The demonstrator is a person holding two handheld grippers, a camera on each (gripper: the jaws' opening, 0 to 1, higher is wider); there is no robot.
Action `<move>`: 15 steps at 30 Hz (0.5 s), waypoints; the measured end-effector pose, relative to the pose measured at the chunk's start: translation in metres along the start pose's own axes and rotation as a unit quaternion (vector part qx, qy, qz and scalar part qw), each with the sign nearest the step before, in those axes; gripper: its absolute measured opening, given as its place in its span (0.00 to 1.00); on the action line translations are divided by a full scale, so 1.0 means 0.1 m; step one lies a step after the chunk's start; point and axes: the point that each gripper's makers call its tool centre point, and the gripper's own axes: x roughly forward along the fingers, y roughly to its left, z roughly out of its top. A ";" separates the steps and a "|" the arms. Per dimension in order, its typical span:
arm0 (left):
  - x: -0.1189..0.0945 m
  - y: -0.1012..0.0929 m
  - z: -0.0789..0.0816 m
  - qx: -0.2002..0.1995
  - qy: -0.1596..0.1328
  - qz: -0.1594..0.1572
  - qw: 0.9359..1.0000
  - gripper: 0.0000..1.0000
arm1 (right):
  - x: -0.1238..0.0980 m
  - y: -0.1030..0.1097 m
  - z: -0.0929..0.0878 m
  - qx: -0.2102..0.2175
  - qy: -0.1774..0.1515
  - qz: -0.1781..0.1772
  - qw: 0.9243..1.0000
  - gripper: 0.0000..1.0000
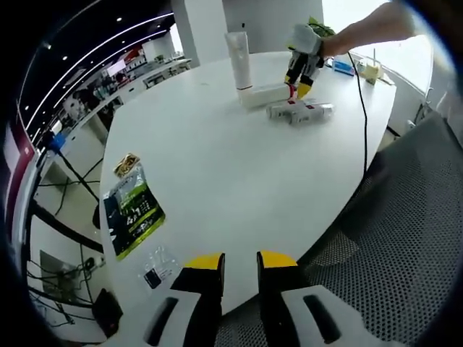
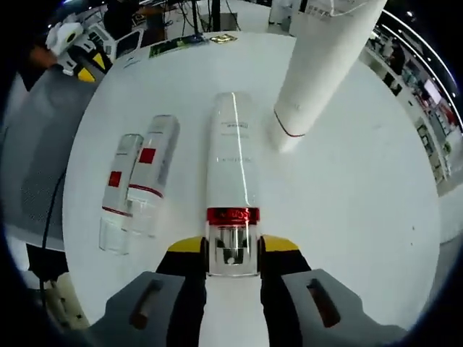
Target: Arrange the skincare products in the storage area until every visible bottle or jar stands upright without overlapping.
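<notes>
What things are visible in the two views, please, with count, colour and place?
Table: one, white, round.
Standing tube: one, white, upright.
Lying tube: one, white with red band and clear cap, flat, cap between the right gripper's jaws.
Small bottles: two, clear with red labels, flat, side by side.
Packet: one, green and black, near table edge.
Chair: one, grey mesh.
Right gripper: black and yellow.
Left gripper: black and yellow, open.
</notes>
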 end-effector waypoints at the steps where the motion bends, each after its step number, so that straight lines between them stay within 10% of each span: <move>1: 0.00 0.00 0.00 0.000 0.000 0.000 1.000 0.18 | -0.02 0.01 0.01 -0.001 -0.001 0.000 1.000 0.24; 15: 0.00 0.01 0.01 0.007 0.003 0.007 1.000 0.18 | -0.35 0.08 0.16 -0.056 0.023 -0.006 0.998 0.24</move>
